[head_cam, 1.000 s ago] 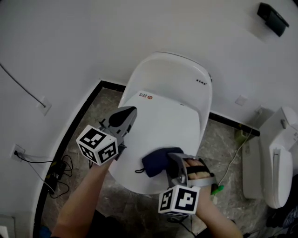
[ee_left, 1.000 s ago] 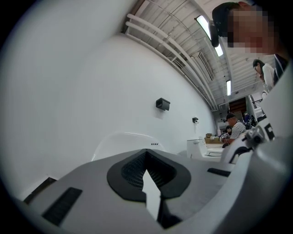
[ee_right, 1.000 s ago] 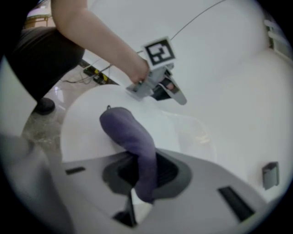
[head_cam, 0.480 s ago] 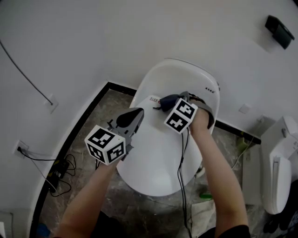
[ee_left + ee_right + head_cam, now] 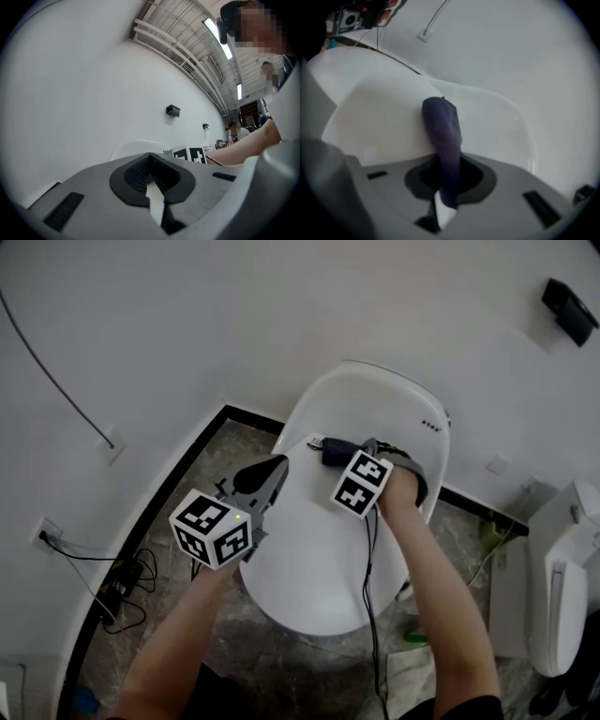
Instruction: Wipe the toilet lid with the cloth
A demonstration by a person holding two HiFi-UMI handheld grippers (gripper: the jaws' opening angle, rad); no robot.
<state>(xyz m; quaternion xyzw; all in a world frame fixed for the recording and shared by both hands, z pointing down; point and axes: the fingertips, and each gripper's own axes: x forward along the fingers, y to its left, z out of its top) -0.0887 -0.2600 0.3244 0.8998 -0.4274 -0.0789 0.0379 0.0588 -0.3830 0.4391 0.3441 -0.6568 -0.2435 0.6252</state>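
Observation:
A white toilet with its lid (image 5: 323, 549) shut stands against the wall. A dark blue cloth (image 5: 339, 450) (image 5: 443, 131) rests on the rear of the lid near the hinge, and my right gripper (image 5: 349, 454) (image 5: 446, 187) is shut on it. My left gripper (image 5: 272, 470) (image 5: 152, 197) hovers over the lid's left edge, jaws shut with nothing between them. In the left gripper view the toilet's back (image 5: 140, 146) and the right gripper's marker cube (image 5: 190, 154) show ahead.
Black skirting runs along the wall foot. Cables and a socket (image 5: 42, 535) sit at the left. Another white fixture (image 5: 562, 577) stands at the right, with a green object (image 5: 417, 637) on the floor. A black box (image 5: 570, 310) hangs on the wall.
My right gripper carried the cloth from the lid's front edge up to its rear near the hinge, then shifted slightly left. The left gripper stayed by the left edge.

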